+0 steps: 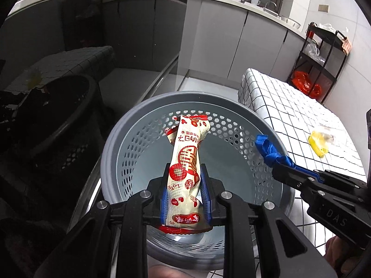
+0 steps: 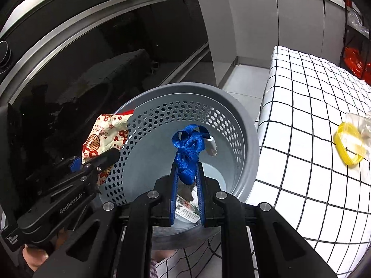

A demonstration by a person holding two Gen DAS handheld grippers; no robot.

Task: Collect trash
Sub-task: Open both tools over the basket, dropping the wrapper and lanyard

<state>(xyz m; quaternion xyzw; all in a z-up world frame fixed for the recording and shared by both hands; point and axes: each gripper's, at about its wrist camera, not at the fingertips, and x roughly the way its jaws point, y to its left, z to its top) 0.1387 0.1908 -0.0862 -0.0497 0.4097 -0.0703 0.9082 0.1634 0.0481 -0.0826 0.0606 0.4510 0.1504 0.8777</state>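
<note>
Your left gripper (image 1: 185, 180) is closed on a white and red snack wrapper (image 1: 185, 164), which stands up between the blue pads in the lower centre of the left wrist view, over the open mouth of the grey perforated waste basket (image 1: 266, 125). Your right gripper (image 2: 187, 173) is closed on a bunched blue lanyard (image 2: 186, 148) with a small white clip at its end, also above the basket opening. At the bottom of the basket, behind the right gripper's fingers, lies a printed packet (image 2: 186, 209).

To the right of the basket, just beside its rim, stands a table with a white checked cloth (image 2: 313, 120). On the cloth, at the right edge of both views, lies a yellow ring (image 2: 349, 146) with a clear plastic bag (image 2: 359, 120) touching it.

To the left of the basket is a dark glass door (image 2: 92, 69). In the upper right of the left wrist view a black shelf cart (image 1: 324, 53) holds a red bag (image 1: 306, 83).
</note>
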